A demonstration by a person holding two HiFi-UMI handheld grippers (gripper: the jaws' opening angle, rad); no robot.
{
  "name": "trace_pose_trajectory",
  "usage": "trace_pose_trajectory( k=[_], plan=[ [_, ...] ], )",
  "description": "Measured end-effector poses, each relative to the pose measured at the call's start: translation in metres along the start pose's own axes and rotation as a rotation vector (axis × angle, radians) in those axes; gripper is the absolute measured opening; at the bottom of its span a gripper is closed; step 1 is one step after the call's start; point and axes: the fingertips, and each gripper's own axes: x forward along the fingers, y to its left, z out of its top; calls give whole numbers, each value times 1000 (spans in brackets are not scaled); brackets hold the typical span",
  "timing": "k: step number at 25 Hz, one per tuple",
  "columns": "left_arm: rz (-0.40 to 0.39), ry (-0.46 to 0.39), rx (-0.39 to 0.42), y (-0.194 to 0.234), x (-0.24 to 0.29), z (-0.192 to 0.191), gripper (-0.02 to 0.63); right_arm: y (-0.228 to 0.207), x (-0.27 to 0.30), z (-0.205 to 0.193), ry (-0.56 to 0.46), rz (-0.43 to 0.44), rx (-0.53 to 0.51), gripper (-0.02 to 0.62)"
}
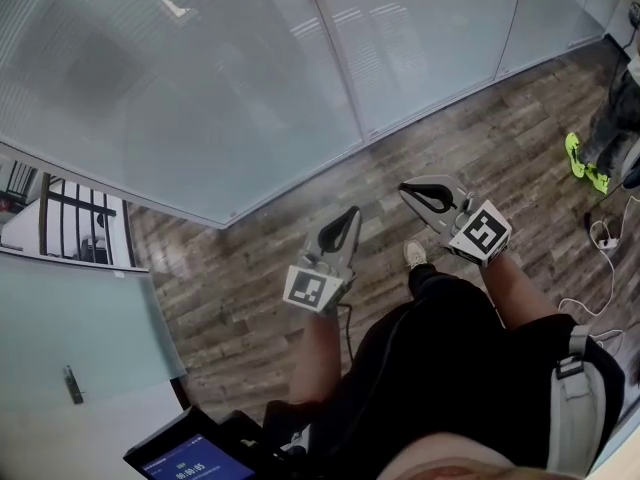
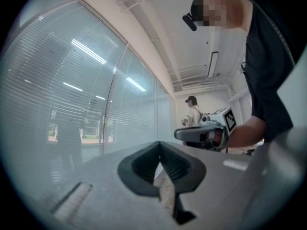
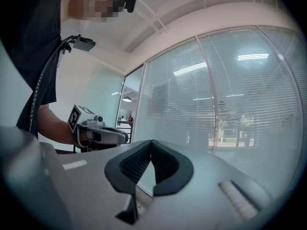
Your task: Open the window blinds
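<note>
The window blinds (image 1: 200, 78) are white horizontal slats, lowered behind the panes of a long glass wall. They fill the left of the left gripper view (image 2: 57, 90) and the right of the right gripper view (image 3: 240, 95). My left gripper (image 1: 352, 212) is held over the wooden floor a short way from the glass, shut with nothing in it (image 2: 159, 143). My right gripper (image 1: 406, 189) is beside it, also pointing at the glass, shut and empty (image 3: 151, 142). Each gripper shows sideways in the other's view: the right gripper (image 2: 192, 134) and the left gripper (image 3: 112, 137).
White mullions (image 1: 335, 53) split the glass wall into panes. A glass door with a handle (image 1: 72, 383) stands at the left. Another person (image 2: 193, 110) stands further along, in green shoes (image 1: 585, 163). A white cable and power strip (image 1: 605, 238) lie on the floor at the right.
</note>
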Motion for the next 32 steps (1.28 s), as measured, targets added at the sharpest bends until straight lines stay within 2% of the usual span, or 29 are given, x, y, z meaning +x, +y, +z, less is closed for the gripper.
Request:
trace_pose_trajectory(
  k=[13,20,27,32],
  plan=[
    [58,-2,-8,60,90,3,3,-102,42,-2,8,68,-8,6],
    [91,12,18,85,129,0,3,-144,59,-3,-18,105,-26,6],
    [131,4,75,96,139,4,3,-166,70,-8,-24,120,-21,6],
    [163,5,68,103,141,-1,3,-174,74,-14,-23,135,-25,6]
  ],
)
